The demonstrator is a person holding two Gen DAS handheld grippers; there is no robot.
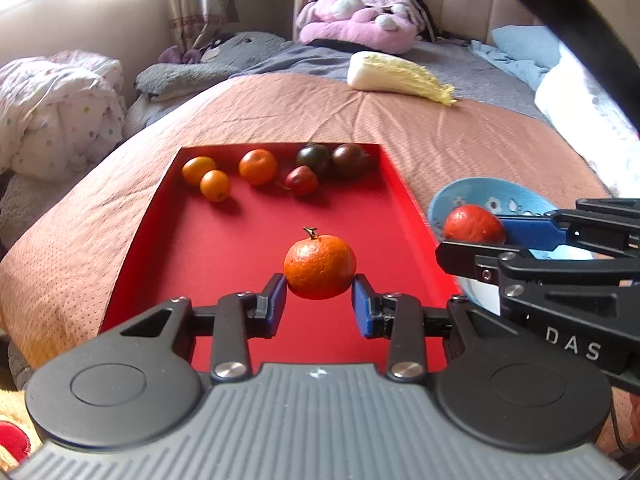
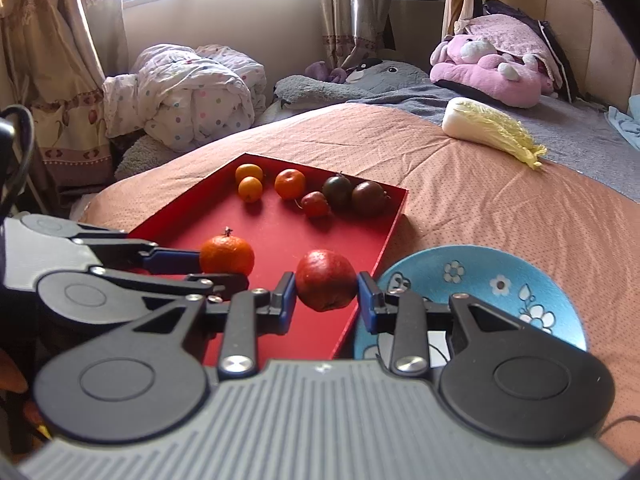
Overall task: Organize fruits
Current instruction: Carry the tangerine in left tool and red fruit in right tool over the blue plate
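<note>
My left gripper (image 1: 319,294) is shut on an orange tangerine (image 1: 320,266) with a stem, held above the near part of the red tray (image 1: 168,264). My right gripper (image 2: 326,296) is shut on a red apple (image 2: 326,280), held over the tray's right edge (image 2: 384,248) beside the blue bowl (image 2: 500,280). At the tray's far end lie three small oranges (image 1: 257,166), a small red fruit (image 1: 302,180) and two dark round fruits (image 1: 350,159). The right gripper with the apple (image 1: 474,224) shows in the left wrist view; the left gripper with the tangerine (image 2: 227,256) shows in the right wrist view.
The tray and bowl rest on a bed with a pink-brown cover (image 1: 280,104). A napa cabbage (image 1: 396,76) lies farther back. Plush toys (image 1: 356,16), a grey blanket (image 1: 200,72) and a dotted quilt (image 1: 60,112) lie behind.
</note>
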